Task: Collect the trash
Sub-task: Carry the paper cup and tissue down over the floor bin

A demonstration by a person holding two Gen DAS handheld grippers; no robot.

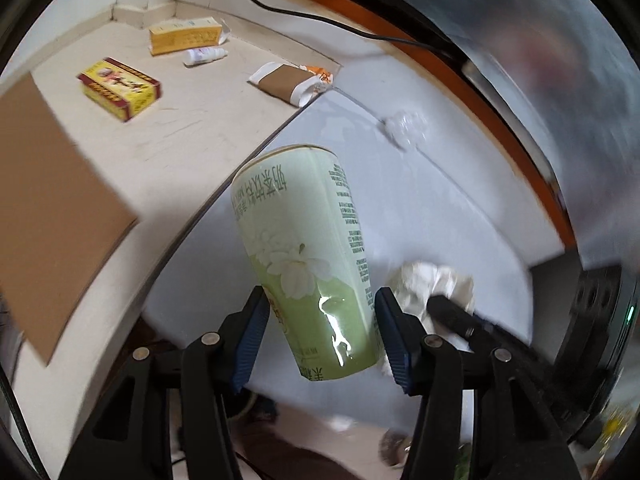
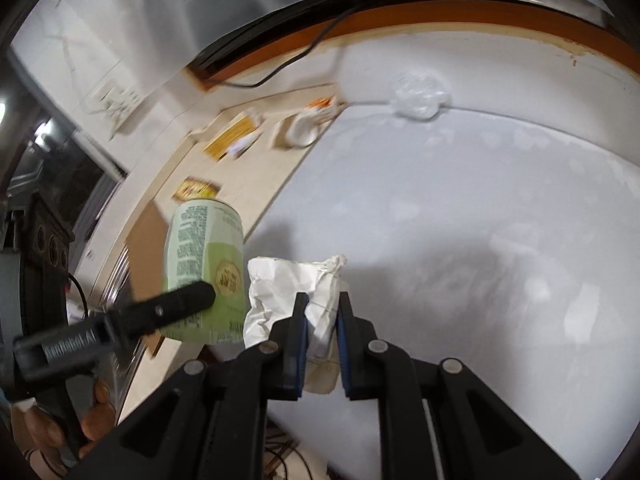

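Observation:
A pale green paper cup (image 1: 296, 232) with a white flower print hangs tilted above the white table, wide end away from me. My left gripper (image 1: 324, 320) is shut on its lower part, the blue pads (image 1: 252, 328) pressing both sides. The cup (image 2: 204, 240) and one black left finger (image 2: 188, 296) also show in the right wrist view. A crumpled white paper wad (image 2: 280, 280) sits just right of the cup, lifted off the table. My right gripper (image 2: 322, 312) is shut on it. In the left wrist view the wad (image 1: 424, 280) is partly hidden by a right finger (image 1: 452, 312).
A crumpled clear plastic wrap (image 1: 404, 128) lies far back on the white table (image 1: 460, 208). The beige counter (image 1: 192, 120) to the left carries a red-yellow box (image 1: 120, 88), a yellow box (image 1: 186, 36), a small white bottle (image 1: 204, 55), a brown-white pack (image 1: 288, 84) and cardboard (image 1: 52, 200).

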